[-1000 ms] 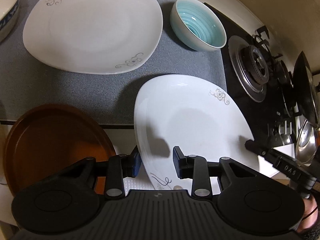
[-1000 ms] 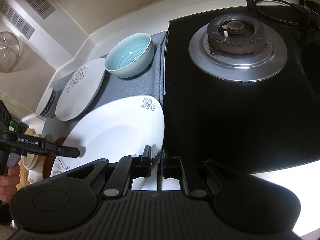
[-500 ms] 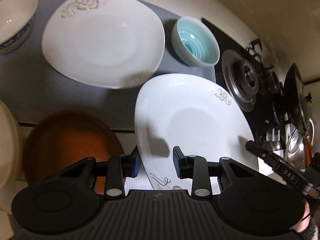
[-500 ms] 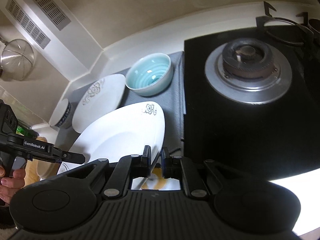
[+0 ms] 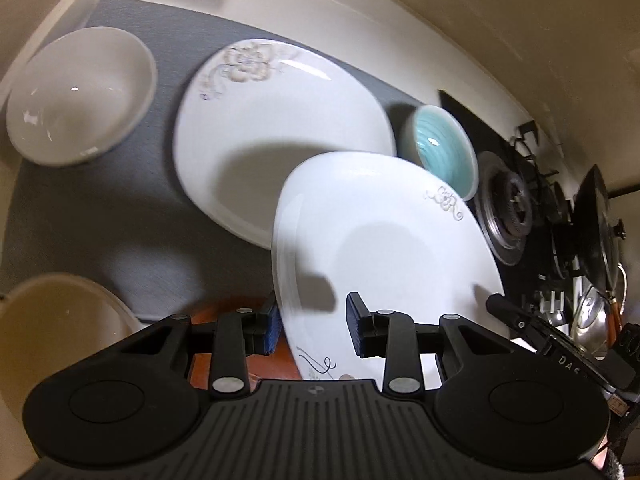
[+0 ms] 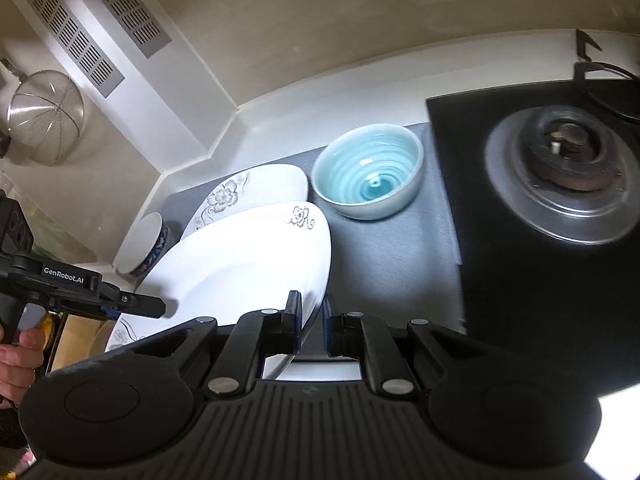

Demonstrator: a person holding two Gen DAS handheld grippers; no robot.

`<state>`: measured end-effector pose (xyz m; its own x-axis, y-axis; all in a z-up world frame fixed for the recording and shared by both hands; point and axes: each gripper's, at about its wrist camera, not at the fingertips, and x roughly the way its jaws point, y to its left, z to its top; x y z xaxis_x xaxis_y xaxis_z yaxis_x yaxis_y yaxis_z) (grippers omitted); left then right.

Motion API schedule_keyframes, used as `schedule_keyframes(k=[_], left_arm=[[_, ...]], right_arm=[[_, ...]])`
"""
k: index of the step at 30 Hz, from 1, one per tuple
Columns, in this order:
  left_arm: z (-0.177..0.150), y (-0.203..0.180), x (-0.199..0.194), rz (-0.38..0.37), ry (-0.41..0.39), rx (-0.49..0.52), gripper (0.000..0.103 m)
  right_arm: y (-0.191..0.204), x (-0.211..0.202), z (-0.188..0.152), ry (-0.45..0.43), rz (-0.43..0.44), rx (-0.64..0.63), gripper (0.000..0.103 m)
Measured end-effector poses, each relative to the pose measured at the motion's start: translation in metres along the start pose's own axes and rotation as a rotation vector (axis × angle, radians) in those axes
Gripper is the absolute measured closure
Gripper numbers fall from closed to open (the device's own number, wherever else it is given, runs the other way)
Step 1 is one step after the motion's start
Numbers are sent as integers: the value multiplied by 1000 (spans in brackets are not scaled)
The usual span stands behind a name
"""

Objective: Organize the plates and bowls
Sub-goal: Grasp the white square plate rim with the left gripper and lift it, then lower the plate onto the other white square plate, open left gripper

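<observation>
Since a second ago, both my grippers have carried the white plate (image 5: 384,248) up and over toward the flowered plate (image 5: 280,132) on the grey mat (image 5: 100,216). My left fingers (image 5: 312,330) pinch its near rim, right fingers (image 6: 311,322) its opposite edge. Uneven lowering could chip the plates or knock the teal bowl (image 6: 368,174).

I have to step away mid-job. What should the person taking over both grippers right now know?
Left gripper: clamped on the near-left rim of the white flower-printed square plate, which is lifted.
Right gripper: shut on the same plate's right rim.
On the grey mat: a second white flower-printed plate, partly under the carried one; a turquoise ribbed bowl; a white bowl with blue pattern.
Near edge: brown round plate, cream dish.
Done: plate picked up.
Left: probably set it on its twin, then group the bowls.
</observation>
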<state>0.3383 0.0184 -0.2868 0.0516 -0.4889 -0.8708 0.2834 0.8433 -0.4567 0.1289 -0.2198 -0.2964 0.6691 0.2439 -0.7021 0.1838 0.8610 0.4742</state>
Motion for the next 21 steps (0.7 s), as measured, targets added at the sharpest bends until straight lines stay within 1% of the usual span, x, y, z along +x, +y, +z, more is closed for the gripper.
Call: schedule_keyframes(k=[4, 7, 11, 14, 18, 21], left_arm=[[19, 23, 4, 10, 19, 20, 68], [34, 35, 9, 0, 29, 41, 68], [50, 48, 17, 9, 40, 59, 68], [59, 55, 23, 20, 46, 58, 68], [66, 58, 26, 21, 48, 81, 67], [72, 63, 26, 23, 52, 67, 67]], right_arm=[[16, 24, 4, 0, -27, -7, 93], [24, 39, 9, -11, -49, 8, 93], [34, 59, 14, -19, -72, 34, 93], [39, 71, 15, -9, -90, 23, 93], [39, 84, 17, 8, -99, 34, 93], [40, 90, 17, 19, -112, 46, 93]])
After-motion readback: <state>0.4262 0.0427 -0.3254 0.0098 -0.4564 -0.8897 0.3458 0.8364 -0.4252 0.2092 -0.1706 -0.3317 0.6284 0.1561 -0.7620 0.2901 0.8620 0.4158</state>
